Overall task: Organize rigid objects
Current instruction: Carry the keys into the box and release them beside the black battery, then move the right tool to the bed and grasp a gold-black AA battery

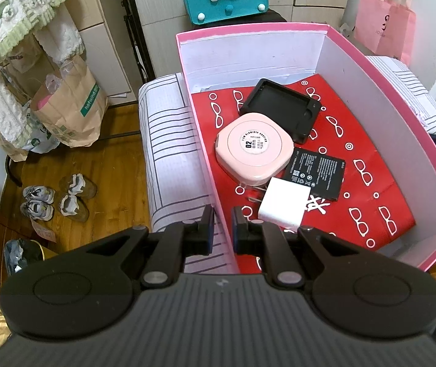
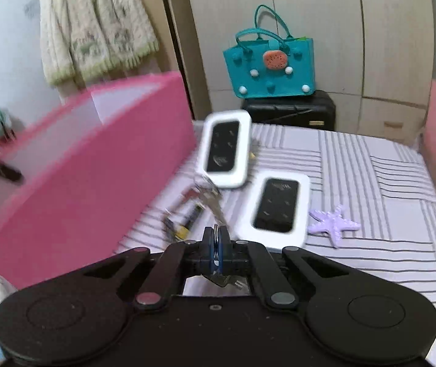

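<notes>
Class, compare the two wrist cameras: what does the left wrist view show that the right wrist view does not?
Left only: the pink box's inside, with a pink round case, black tray, battery and white charger.

Right only: two white-framed devices, a purple starfish, and a key ring clamped in the right gripper.

Both: the pink box, teal bag, striped bedding.

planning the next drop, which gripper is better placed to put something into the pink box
Right. Its gripper is shut on a metal key ring beside the pink cardboard box; the left gripper straddles that box's wall, carrying nothing.
</notes>
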`<move>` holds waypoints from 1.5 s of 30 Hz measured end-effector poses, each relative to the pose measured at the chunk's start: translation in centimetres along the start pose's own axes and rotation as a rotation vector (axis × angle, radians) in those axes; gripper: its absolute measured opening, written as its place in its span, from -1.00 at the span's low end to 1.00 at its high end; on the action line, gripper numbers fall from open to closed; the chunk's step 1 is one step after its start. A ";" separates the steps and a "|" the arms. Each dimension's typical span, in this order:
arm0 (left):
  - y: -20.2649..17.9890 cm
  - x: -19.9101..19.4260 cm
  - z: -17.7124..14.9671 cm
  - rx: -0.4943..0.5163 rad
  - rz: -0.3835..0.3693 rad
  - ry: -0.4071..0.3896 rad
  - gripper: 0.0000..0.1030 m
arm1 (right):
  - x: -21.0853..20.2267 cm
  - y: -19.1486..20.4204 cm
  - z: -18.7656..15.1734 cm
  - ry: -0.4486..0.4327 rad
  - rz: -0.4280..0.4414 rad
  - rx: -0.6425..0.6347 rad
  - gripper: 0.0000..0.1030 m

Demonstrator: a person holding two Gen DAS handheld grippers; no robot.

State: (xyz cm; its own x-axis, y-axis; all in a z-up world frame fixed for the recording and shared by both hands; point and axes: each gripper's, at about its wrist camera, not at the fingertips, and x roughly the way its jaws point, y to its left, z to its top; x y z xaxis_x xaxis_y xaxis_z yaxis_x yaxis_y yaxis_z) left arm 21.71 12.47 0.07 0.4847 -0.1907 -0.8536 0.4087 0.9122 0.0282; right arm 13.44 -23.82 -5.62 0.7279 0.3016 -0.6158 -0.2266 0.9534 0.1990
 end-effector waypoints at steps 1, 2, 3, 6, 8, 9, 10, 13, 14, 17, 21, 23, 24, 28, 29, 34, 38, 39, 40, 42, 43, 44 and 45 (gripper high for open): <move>0.0 0.0 0.0 0.003 0.000 0.000 -0.79 | -0.5 0.1 0.5 -0.008 0.030 0.016 -0.93; 0.1 0.0 0.0 0.003 -0.002 -0.001 -0.79 | -0.8 0.3 1.0 -0.016 0.053 0.025 -0.93; 0.1 0.0 -0.1 0.004 -0.005 -0.002 -0.79 | -1.4 0.6 1.6 -0.022 0.085 0.030 -0.93; 0.3 -0.1 -0.2 0.007 -0.016 -0.004 -0.78 | -2.7 1.8 3.2 -0.048 0.171 0.042 -0.93; 0.3 -0.1 -0.1 0.013 -0.015 -0.002 -0.78 | -3.5 2.7 4.3 -0.072 0.202 0.033 -0.93; 0.2 -0.1 -0.1 0.015 -0.014 -0.001 -0.78 | -3.9 3.4 5.0 -0.088 0.216 0.020 -0.93; 0.2 -0.1 -0.1 0.017 -0.013 0.001 -0.78 | -4.3 3.9 5.5 -0.103 0.229 0.011 -0.93; 0.1 0.0 0.1 0.017 -0.013 0.003 -0.78 | -5.4 5.8 7.3 -0.155 0.268 -0.028 -0.93; 0.1 0.0 0.1 0.017 -0.013 0.003 -0.78 | -5.7 6.4 7.9 -0.171 0.289 -0.038 -0.93; 0.1 0.0 0.1 0.014 -0.014 0.000 -0.78 | -5.6 7.7 9.1 -0.181 0.363 -0.050 -0.93; 0.0 0.1 0.3 -0.001 -0.013 0.002 -0.78 | -4.0 9.9 9.5 -0.181 0.391 -0.065 -0.93; 0.0 0.1 0.3 0.004 -0.011 0.002 -0.78 | -2.5 10.8 9.2 -0.148 0.379 -0.079 -0.93; 0.0 0.1 0.2 0.006 -0.011 0.002 -0.78 | -1.8 11.2 9.0 -0.132 0.360 -0.092 -0.93; 0.0 0.1 0.1 0.015 -0.010 -0.003 -0.78 | 1.4 11.7 8.3 -0.062 0.279 -0.127 -0.93; 0.0 0.1 0.0 0.016 -0.009 -0.003 -0.78 | 2.3 11.7 8.1 -0.040 0.255 -0.144 -0.92; 0.0 0.1 -0.1 0.021 -0.014 -0.004 -0.78 | 1.5 10.4 7.7 -0.059 0.186 -0.149 -0.77; 0.4 0.0 -0.2 0.011 -0.028 -0.011 -0.77 | -1.5 7.9 8.2 -0.120 0.179 -0.082 -0.60; 0.4 -0.1 -0.2 0.010 -0.030 -0.015 -0.77 | -2.2 7.3 8.0 -0.133 0.147 -0.090 -0.57; 0.4 -0.1 -0.3 0.011 -0.031 -0.022 -0.77 | -2.7 6.8 7.6 -0.137 0.120 -0.097 -0.52; 0.4 -0.1 -0.5 0.016 -0.028 -0.031 -0.76 | -3.1 5.8 6.8 -0.120 0.077 -0.111 -0.45; 0.4 -0.1 -0.5 0.017 -0.026 -0.031 -0.76 | -3.1 5.4 6.3 -0.103 0.062 -0.115 -0.43; 0.4 -0.1 -0.5 0.016 -0.027 -0.030 -0.76 | -3.0 5.1 5.7 -0.082 0.052 -0.123 -0.43; 0.4 -0.1 -0.5 0.014 -0.029 -0.028 -0.76 | -2.8 4.9 5.3 -0.065 0.047 -0.131 -0.43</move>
State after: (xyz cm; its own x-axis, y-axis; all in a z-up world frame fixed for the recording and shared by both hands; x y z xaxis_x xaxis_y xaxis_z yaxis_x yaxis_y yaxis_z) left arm 21.47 13.05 -0.07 0.4936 -0.2270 -0.8395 0.4334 0.9011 0.0112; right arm 13.70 -20.07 1.08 0.7536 0.3492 -0.5570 -0.3411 0.9320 0.1227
